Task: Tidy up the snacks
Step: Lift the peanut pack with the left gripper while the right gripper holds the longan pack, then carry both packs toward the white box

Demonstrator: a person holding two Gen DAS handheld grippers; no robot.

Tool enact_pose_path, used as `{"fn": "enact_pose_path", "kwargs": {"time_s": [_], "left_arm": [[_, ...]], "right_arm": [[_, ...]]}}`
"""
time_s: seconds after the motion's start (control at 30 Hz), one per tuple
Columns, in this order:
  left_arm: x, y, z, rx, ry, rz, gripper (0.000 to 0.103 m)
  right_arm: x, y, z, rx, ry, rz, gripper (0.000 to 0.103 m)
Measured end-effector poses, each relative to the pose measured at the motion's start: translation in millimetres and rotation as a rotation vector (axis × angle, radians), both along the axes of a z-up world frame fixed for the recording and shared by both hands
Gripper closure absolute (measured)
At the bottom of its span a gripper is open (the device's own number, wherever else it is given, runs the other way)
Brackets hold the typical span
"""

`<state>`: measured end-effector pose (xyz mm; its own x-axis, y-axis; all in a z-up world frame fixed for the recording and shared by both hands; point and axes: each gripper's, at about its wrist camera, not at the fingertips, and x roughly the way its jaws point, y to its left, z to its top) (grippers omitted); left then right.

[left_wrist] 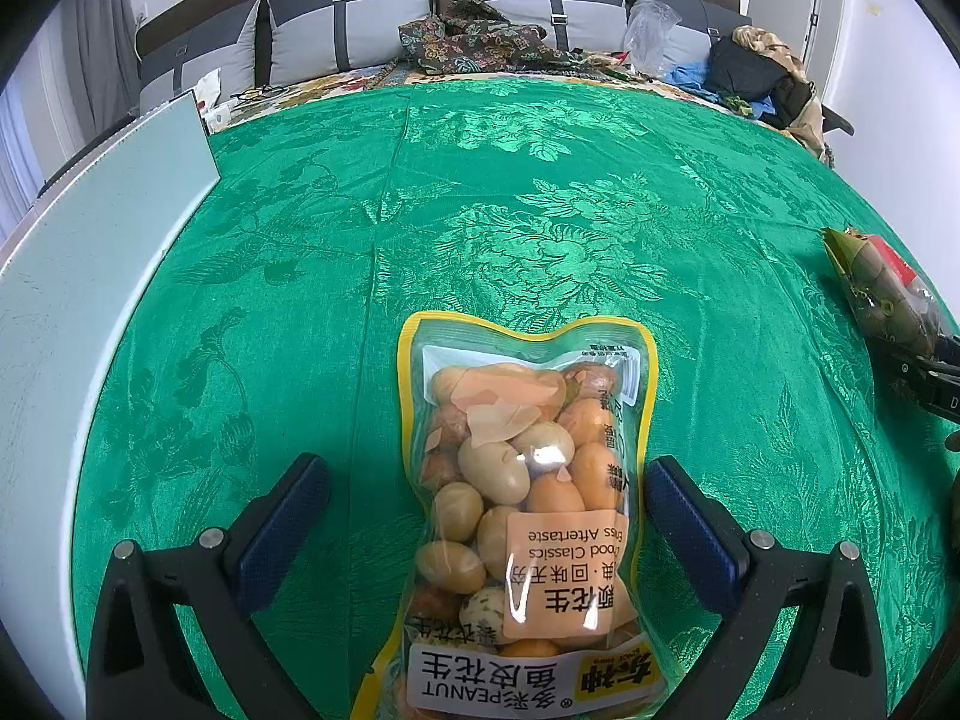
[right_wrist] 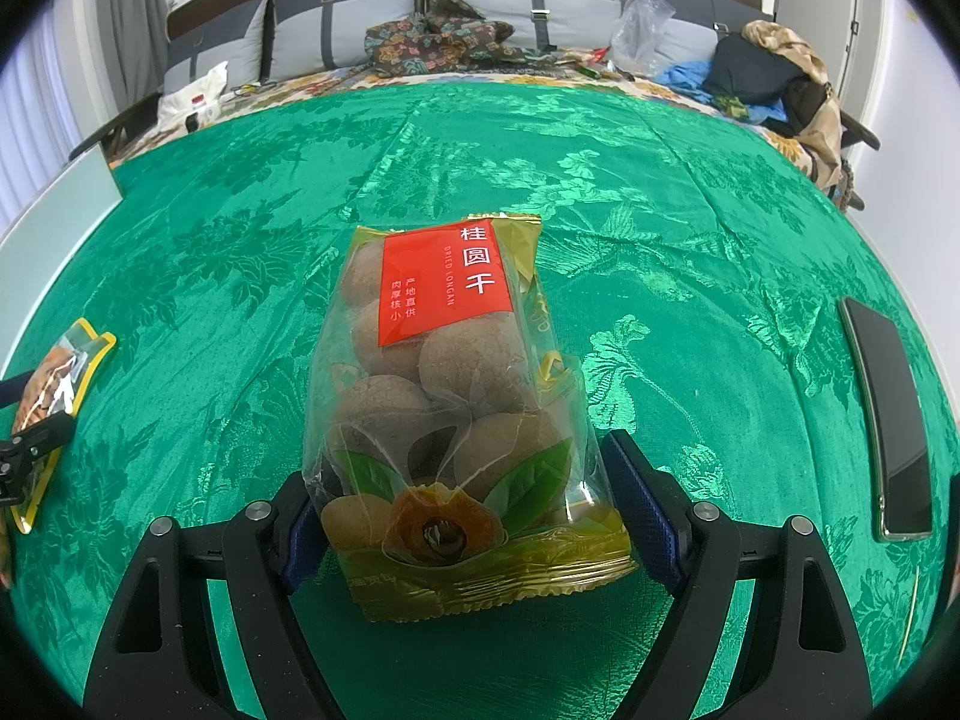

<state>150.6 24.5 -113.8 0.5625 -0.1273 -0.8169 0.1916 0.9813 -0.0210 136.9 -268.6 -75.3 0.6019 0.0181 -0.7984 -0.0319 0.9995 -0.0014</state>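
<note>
A clear yellow-edged bag of coated peanuts (left_wrist: 516, 516) lies on the green tablecloth (left_wrist: 540, 210) between the fingers of my left gripper (left_wrist: 486, 492), which is open with gaps on both sides of the bag. A clear bag of dried longan with a red label (right_wrist: 450, 396) lies between the fingers of my right gripper (right_wrist: 462, 510), which is open, its pads close beside the bag. Each bag also shows at the edge of the other view: the longan bag (left_wrist: 882, 288) and the peanut bag (right_wrist: 54, 384).
A pale flat board (left_wrist: 90, 276) stands along the table's left edge. A dark phone (right_wrist: 894, 414) lies at the right. Behind the table is a sofa with grey cushions (left_wrist: 348, 18), patterned cloth, a plastic bag and piled clothes (left_wrist: 762, 72).
</note>
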Motion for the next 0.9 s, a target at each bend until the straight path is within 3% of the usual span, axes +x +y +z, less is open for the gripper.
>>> {"fn": "enact_pose_path", "kwargs": {"time_s": [0.27, 0.33, 0.5, 0.6, 0.63, 0.7, 0.73, 0.77, 0.83, 0.9], "left_arm": [[-0.2, 0.0, 0.2, 0.0, 0.0, 0.0, 0.0], [-0.6, -0.2, 0.4, 0.004, 0.003, -0.01, 0.0], [7.5, 0.5, 5.4, 0.011, 0.126, -0.072, 0.0], [8.9, 0.4, 7.9, 0.003, 0.154, -0.077, 0.001], [8.7, 0.5, 8.7, 0.007, 0.16, -0.076, 0.006], [5.8, -0.9, 13.4, 0.015, 0.143, -0.09, 0.03], [4.1, -1.1, 16.0, 0.015, 0.133, -0.098, 0.043], [3.0, 0.6, 18.2, -0.003, 0.138, -0.103, 0.049], [-4.5, 9.2, 24.8, -0.05, 0.122, -0.091, 0.049], [-13.0, 20.5, 32.7, -0.089, 0.106, -0.059, 0.049]], "right_arm": [[-0.7, -0.2, 0.6, -0.002, 0.002, 0.002, 0.018], [2.0, 0.9, 3.8, -0.013, 0.067, 0.025, 0.019], [-1.7, 4.2, 43.0, -0.002, 0.026, 0.059, 0.019], [17.4, 10.6, 51.6, -0.013, 0.107, 0.082, 0.019], [25.6, 14.0, 49.6, -0.022, 0.139, 0.085, 0.019], [43.7, 19.6, 38.4, -0.06, 0.234, 0.083, 0.02], [49.3, 20.4, 33.5, -0.066, 0.267, 0.077, 0.023], [51.0, 20.5, 35.1, -0.059, 0.269, 0.067, 0.032], [45.8, 18.8, 43.2, -0.06, 0.248, 0.036, 0.047], [35.9, 16.1, 53.6, -0.021, 0.232, 0.028, 0.048]]}}
